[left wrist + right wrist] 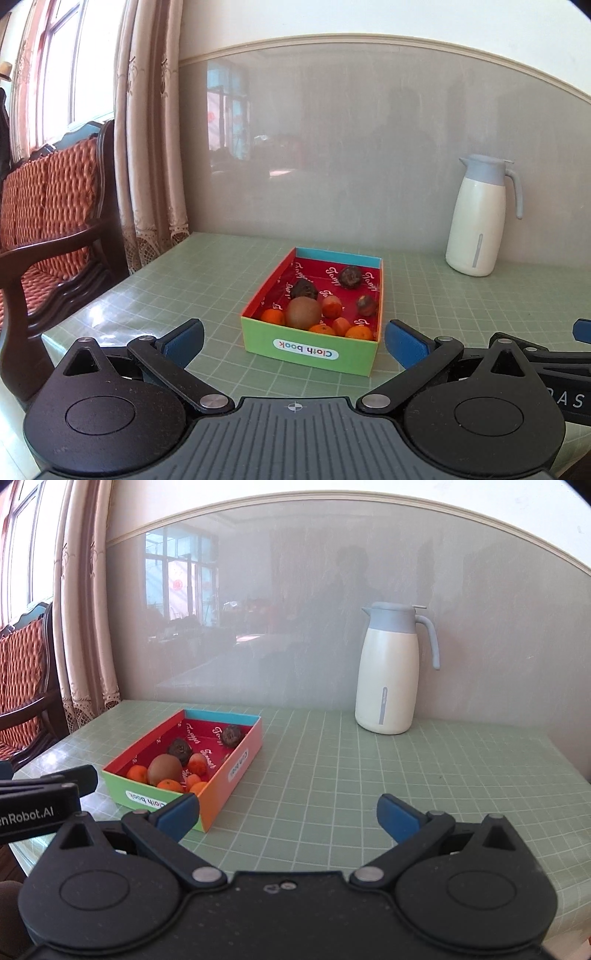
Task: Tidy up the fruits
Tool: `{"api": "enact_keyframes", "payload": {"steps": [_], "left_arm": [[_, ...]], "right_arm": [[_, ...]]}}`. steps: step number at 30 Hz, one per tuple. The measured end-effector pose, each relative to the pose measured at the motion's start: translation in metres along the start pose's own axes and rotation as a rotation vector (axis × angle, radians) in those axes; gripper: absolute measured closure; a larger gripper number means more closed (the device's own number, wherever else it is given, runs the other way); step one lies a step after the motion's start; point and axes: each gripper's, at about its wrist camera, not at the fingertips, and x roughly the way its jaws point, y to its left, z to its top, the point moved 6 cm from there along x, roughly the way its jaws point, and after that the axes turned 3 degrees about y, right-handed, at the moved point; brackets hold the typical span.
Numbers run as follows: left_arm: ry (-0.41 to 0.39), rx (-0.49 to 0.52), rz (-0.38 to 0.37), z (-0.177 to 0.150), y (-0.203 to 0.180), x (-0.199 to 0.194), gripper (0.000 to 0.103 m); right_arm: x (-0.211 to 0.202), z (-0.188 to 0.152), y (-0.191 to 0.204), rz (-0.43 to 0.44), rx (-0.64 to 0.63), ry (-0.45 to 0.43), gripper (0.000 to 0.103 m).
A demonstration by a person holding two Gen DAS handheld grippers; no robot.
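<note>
Left wrist view: the left gripper sits low over the near edge of the table, its blue fingers spread wide apart with nothing between them.
Box: an open cardboard box with a green near wall and red lining stands on the table just beyond the left gripper, roughly centred between its fingers.
Fruit: all of it lies inside the box; a brown kiwi sits near the front, small orange fruits cluster around it along the near wall, and three dark, wrinkled round fruits lie farther back.
Right wrist view: the right gripper also has its fingers wide apart and empty, above bare green grid tablecloth to the right of the box.
Jug: a white jug with a grey-blue lid stands at the far right, against the glossy wall, well apart from the box.
Left side: a curtain hangs beside a wooden chair with an orange cushion, past the table's left edge.
</note>
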Motion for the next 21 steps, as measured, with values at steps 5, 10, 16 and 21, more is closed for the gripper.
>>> {"api": "enact_keyframes", "payload": {"steps": [5, 10, 16, 21], "left_arm": [[-0.008, 0.008, 0.006, 0.0009, -0.0039, -0.0012, 0.0], [-0.005, 0.002, 0.001, 0.0003, -0.0038, -0.0003, 0.0], [-0.003, 0.0, 0.002, -0.0006, -0.0021, 0.001, 0.0], [0.003, -0.002, 0.0, -0.0006, -0.0016, 0.0035, 0.0]], "right_arm": [[-0.0035, 0.0022, -0.0001, -0.013, 0.005, -0.009, 0.0], [-0.0054, 0.0039, -0.0016, -0.011, 0.017, -0.012, 0.0], [-0.0058, 0.0026, 0.0004, -0.008, 0.013, -0.007, 0.0], [-0.0063, 0.0028, 0.0014, -0.007, 0.007, -0.006, 0.0]]}}
